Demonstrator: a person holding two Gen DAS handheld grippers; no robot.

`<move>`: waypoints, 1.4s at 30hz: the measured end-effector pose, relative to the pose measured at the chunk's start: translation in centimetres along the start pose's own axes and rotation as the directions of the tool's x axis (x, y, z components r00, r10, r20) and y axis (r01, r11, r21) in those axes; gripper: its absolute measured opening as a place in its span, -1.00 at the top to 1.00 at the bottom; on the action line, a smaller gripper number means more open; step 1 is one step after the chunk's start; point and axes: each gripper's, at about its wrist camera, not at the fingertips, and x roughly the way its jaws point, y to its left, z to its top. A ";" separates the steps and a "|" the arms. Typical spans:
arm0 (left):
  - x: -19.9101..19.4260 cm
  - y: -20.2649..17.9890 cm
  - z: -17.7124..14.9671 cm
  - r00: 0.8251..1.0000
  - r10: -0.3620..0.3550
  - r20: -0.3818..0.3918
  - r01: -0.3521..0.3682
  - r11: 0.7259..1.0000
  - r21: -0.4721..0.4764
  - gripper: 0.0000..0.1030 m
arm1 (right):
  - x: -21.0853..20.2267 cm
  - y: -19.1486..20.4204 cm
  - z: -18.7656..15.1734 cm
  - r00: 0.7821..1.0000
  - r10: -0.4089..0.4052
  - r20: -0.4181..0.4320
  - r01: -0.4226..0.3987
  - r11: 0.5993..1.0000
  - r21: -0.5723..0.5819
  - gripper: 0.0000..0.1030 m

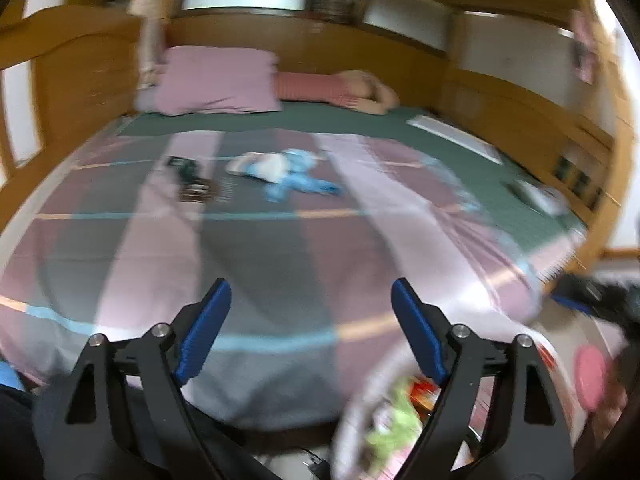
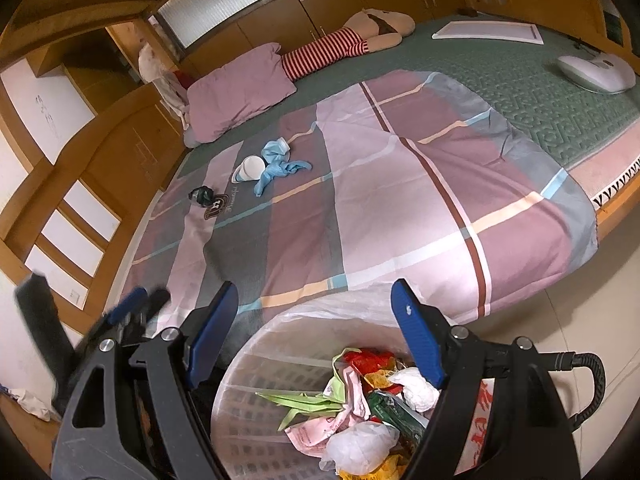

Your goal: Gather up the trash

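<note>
On the bed: blue cloth, white cup, dark wrapper.
Beside the bed: trash basket, full.
Left gripper: jaws wide apart, holding nothing.
Right gripper: jaws wide apart, holding nothing.

- One trash basket, lined, holding mixed wrappers.
- One paper cup.
- One blue cloth.
- One dark crumpled scrap, perhaps a wrapper.
- One pink pillow.
- One striped doll.

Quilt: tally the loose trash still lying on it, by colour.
Blue: 1, crumpled blue glove
White: 1, white paper cup
Dark: 1, dark wad
Total: 3
</note>
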 end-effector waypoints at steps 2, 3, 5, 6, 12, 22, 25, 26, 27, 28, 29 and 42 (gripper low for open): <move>1.7 1.9 1.7 0.999 0.031 -0.019 -0.032 0.998 -0.046 -0.37 | 0.4 0.4 0.3 1.000 -0.006 -0.002 0.006 1.000 -0.005 -0.50; 2.6 2.9 2.6 0.999 0.029 -0.028 -0.031 0.997 -0.074 -0.37 | 0.7 0.6 0.6 1.000 -0.008 -0.004 0.008 1.000 -0.007 -0.50; 4.3 5.0 4.4 0.999 0.029 -0.042 -0.034 0.993 -0.114 -0.37 | 1.5 1.2 1.6 1.000 -0.025 -0.007 0.025 1.000 -0.002 -0.50; 5.0 5.8 4.9 0.997 0.058 -0.055 -0.065 0.990 -0.123 -0.37 | 2.1 1.5 2.4 0.999 -0.032 -0.006 0.032 0.999 0.002 -0.50; 8.6 13.8 4.3 0.957 0.153 -0.246 -0.247 0.876 -0.415 -0.38 | 9.5 6.0 8.5 0.999 -0.047 -0.028 0.045 0.998 -0.043 -0.50; 8.0 12.1 3.9 0.974 0.140 -0.178 -0.199 0.903 -0.381 -0.75 | 29.9 15.8 16.9 0.990 -0.067 -0.126 0.051 0.991 -0.128 -0.50; 8.4 12.9 3.4 0.977 0.067 -0.201 -0.154 0.877 -0.456 -0.75 | 35.0 17.1 19.2 0.981 -0.068 -0.184 0.053 0.995 -0.085 -0.50; 8.4 13.1 3.4 0.979 0.061 -0.195 -0.148 0.871 -0.469 -0.75 | 36.7 17.6 19.9 0.976 -0.088 -0.197 0.071 0.993 -0.094 -0.50; 8.4 13.3 3.4 0.980 0.063 -0.191 -0.149 0.866 -0.477 -0.75 | 38.3 18.2 20.3 0.970 -0.111 -0.216 0.088 0.989 -0.117 -0.50; 8.4 13.4 3.4 0.980 0.062 -0.190 -0.149 0.862 -0.484 -0.75 | 40.0 18.9 20.4 0.959 -0.134 -0.249 0.096 0.982 -0.161 -0.50; 8.4 13.6 3.3 0.980 0.058 -0.189 -0.146 0.859 -0.491 -0.75 | 41.4 19.4 20.3 0.945 -0.158 -0.286 0.101 0.974 -0.203 -0.50; 5.9 17.7 1.8 0.997 0.059 -0.052 -0.079 0.668 -0.740 -0.79 | 37.3 20.5 12.4 0.803 -0.026 -0.595 -0.257 0.886 -0.385 0.19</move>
